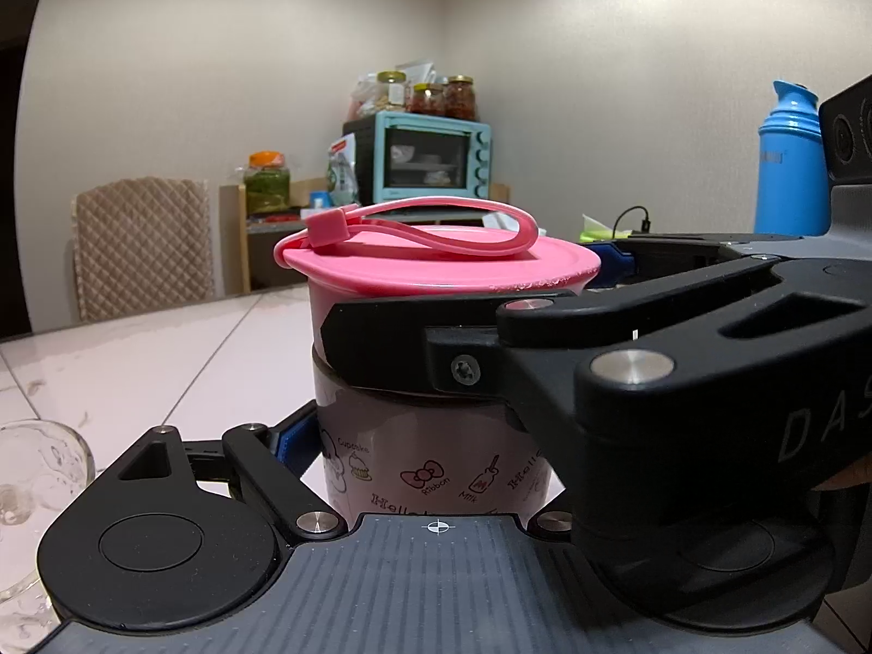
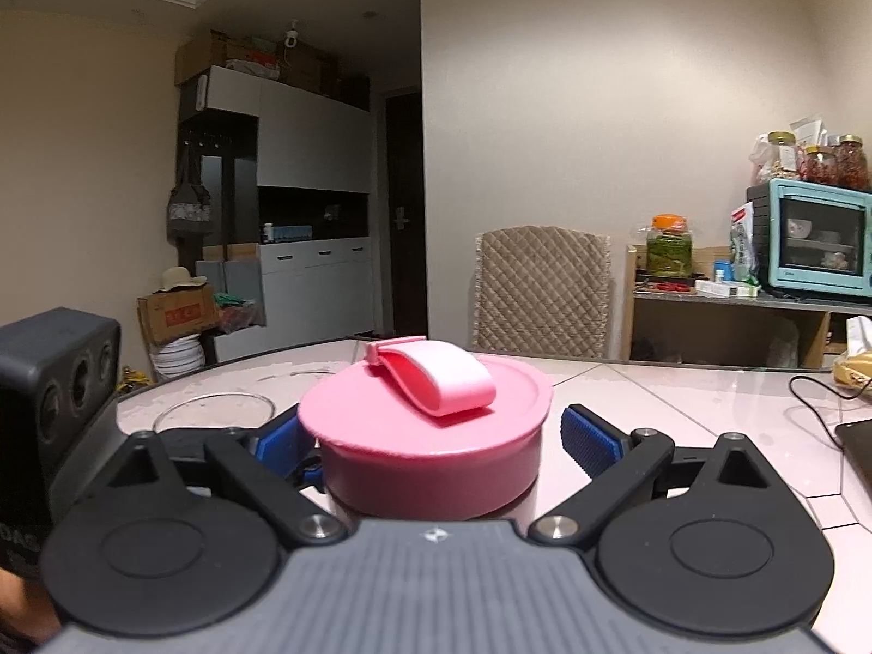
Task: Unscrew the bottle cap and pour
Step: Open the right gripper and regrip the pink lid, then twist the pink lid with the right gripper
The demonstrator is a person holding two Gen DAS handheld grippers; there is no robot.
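A pink bottle with cartoon prints stands on the white tiled table. My left gripper is shut on its body; the blue pad of one finger presses on the bottle's left side, and the other finger is hidden. The wide pink cap, with a strap loop on top, sits between the blue pads of my right gripper. The right pad stands a little clear of the cap. In the left wrist view a black right finger crosses just under the cap.
A clear glass stands on the table left of the bottle, its rim behind the left pad. A blue flask is at the right, a cable and a dark flat edge beside it. A padded chair stands beyond the table.
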